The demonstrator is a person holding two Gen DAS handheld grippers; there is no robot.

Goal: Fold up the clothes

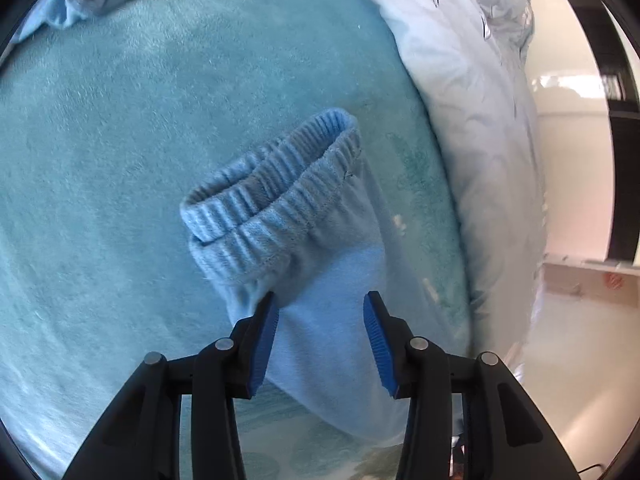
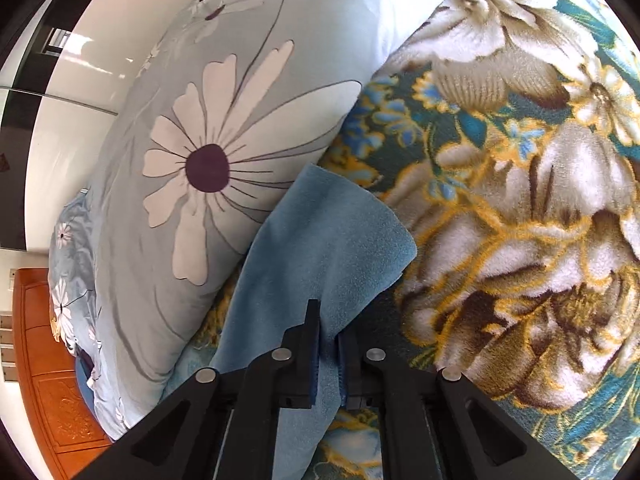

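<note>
While left claw (image 1: 320,304) gapes around cuff (image 1: 276,188), right claw (image 2: 329,330) pinches blue fabric (image 2: 320,240).

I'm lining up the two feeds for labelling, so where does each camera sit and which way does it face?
Left wrist: on the left tool, facing down at the light blue garment on a teal blanket; its open blue pads show.
Right wrist: on the right tool, facing down, shut on blue fleece between a daisy-print pillow and floral blanket.
Shared: apparently the blue cloth and pale bedding.
</note>
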